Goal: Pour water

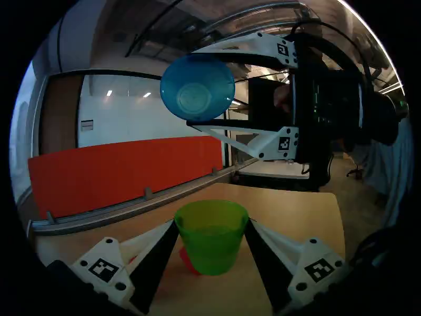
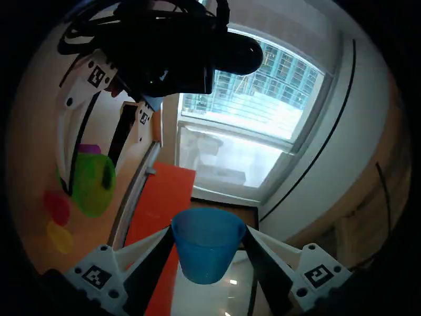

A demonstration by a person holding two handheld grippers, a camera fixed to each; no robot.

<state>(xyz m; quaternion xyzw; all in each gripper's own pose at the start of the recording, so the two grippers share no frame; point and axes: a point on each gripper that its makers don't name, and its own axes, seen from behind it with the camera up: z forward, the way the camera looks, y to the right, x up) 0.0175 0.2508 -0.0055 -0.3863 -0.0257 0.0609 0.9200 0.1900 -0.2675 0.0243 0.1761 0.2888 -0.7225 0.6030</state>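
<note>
The left claw (image 1: 210, 225) is closed on the green cup (image 1: 211, 250), both fingers against its sides. The cup stands upright, low over the wooden counter (image 1: 294, 210), and seems to hold a little water, though I cannot be sure. The right claw (image 2: 208, 231) grips the blue cup (image 2: 207, 253) the same way, and is rolled over so this cup lies on its side. Seen from the left gripper view, the blue cup hangs high above the green one and somewhat beyond it.

That gap is the main risk. A stream falling from such height could miss the green rim and wet the counter, or splash out on landing. Both cups taper, so either might slide in its claw. A red piece (image 1: 187, 262) sits just behind the green cup — it would catch any spill.
</note>
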